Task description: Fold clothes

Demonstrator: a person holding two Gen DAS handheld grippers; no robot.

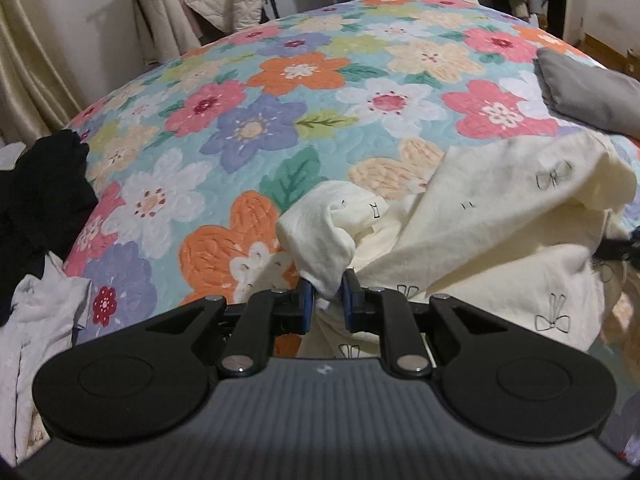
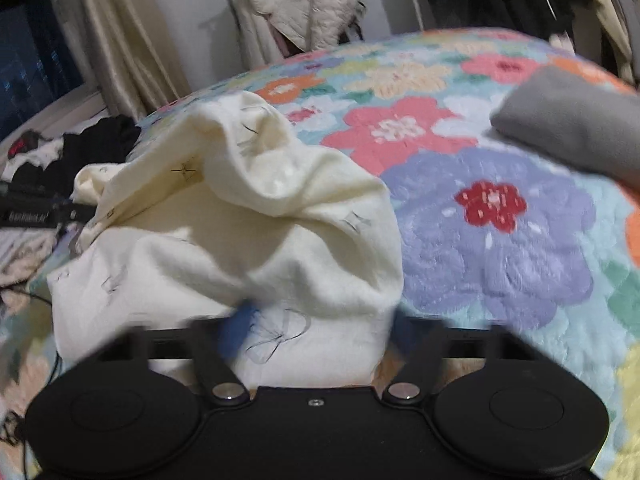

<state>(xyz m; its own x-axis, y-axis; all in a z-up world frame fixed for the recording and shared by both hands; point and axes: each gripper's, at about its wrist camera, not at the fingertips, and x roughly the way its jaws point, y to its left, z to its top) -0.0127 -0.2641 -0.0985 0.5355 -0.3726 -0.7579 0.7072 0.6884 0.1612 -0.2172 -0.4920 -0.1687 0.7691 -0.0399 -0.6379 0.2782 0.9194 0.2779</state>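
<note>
A cream garment with small black bow prints [image 1: 500, 220] lies crumpled on the flowered bedspread [image 1: 280, 100]. My left gripper [image 1: 327, 298] is shut on a bunched corner of it, and the cloth pokes up between the blue pads [image 1: 306, 304]. In the right wrist view the same cream garment [image 2: 240, 220] is heaped right in front of my right gripper [image 2: 320, 324]. Its blurred blue fingers [image 2: 240, 322] stand wide apart, open, with cloth lying between and over them.
A folded grey garment [image 1: 588, 88] [image 2: 568, 128] rests on the bed's right side. Black clothes [image 1: 40, 192] [image 2: 96, 140] and a pale garment [image 1: 36, 320] are piled at the left edge. Coats hang on a rack [image 2: 312, 0] behind the bed, beside a curtain [image 1: 24, 60].
</note>
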